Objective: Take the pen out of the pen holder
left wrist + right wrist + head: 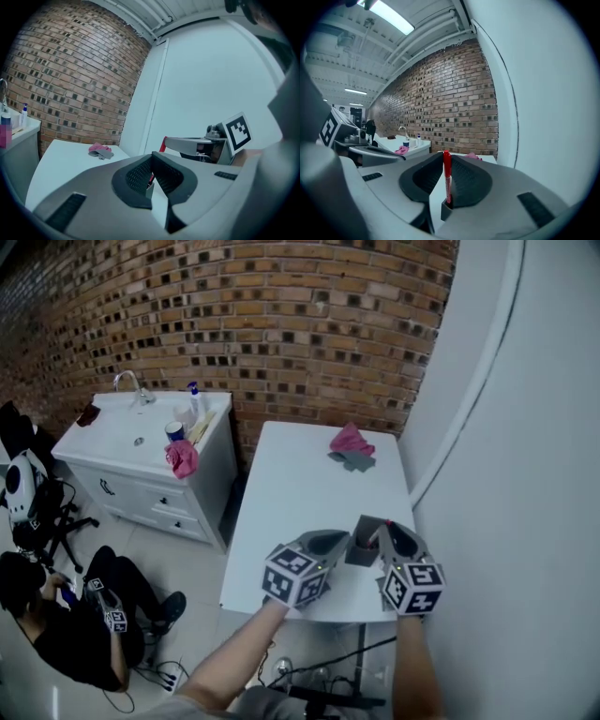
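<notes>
A dark grey pen holder [361, 551] stands near the front edge of the white table [300, 484]. My left gripper [345, 542] reaches it from the left, jaws drawn in on the holder [151, 190]. A red pen [447, 178] stands upright in the holder [445, 212]. My right gripper [444, 154] is shut on the pen's upper part. In the left gripper view the right gripper [187, 143] lies level, with the pen's red top [163, 142] at its tip. The holder's base is hidden by the jaws.
A pink cloth on a grey one [352, 444] lies at the table's far end. A white wall [525, 474] runs close along the right side. A sink cabinet [141, 437] stands left of the table, and a person [66, 624] sits on the floor.
</notes>
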A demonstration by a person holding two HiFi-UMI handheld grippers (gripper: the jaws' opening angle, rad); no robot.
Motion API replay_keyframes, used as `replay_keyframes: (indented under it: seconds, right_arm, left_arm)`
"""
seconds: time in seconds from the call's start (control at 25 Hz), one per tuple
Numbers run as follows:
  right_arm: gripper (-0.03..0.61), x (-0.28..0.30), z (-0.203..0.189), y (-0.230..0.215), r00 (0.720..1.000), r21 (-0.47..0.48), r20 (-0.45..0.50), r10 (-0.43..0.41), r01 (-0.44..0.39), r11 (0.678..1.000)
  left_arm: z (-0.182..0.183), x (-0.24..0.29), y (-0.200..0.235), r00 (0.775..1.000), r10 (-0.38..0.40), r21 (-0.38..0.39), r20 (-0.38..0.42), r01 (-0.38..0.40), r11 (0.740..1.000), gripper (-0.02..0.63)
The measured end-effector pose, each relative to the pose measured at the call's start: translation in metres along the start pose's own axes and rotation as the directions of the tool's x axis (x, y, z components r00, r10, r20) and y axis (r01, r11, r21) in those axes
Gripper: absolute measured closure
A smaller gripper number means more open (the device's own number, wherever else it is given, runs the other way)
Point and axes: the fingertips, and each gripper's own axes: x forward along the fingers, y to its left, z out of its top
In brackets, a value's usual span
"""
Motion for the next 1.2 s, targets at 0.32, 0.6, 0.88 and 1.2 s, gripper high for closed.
replay_keyframes:
  seconds: [0.32,0.6,0.88,1.2]
  right_arm:
    - [0.514,-0.047,0.033,0.008,0.985,0.135,0.13,0.11,-0.128,0.983]
    - [0.514,-0.077,0.044,0.016,0.961,0.144,0.22,0.168,-0.202,0.969]
    - [0.514,-0.096,0.067,0.027,0.934,0.146,0.286,0.214,-0.264,0.953]
    - [0.515,-0.098,0.078,0.035,0.917,0.145,0.317,0.241,-0.298,0.943]
  left_arm:
    - [0.026,-0.012,-0.03,0.999,-0.035,0.034,0.031,0.034,0.999,0.606]
    - [0.043,-0.027,-0.05,0.996,-0.06,0.054,0.067,0.056,0.997,0.606]
    - [0.057,-0.041,-0.055,0.994,-0.061,0.072,0.095,0.054,0.996,0.606]
    - [0.065,-0.048,-0.054,0.993,-0.05,0.085,0.103,0.041,0.995,0.606]
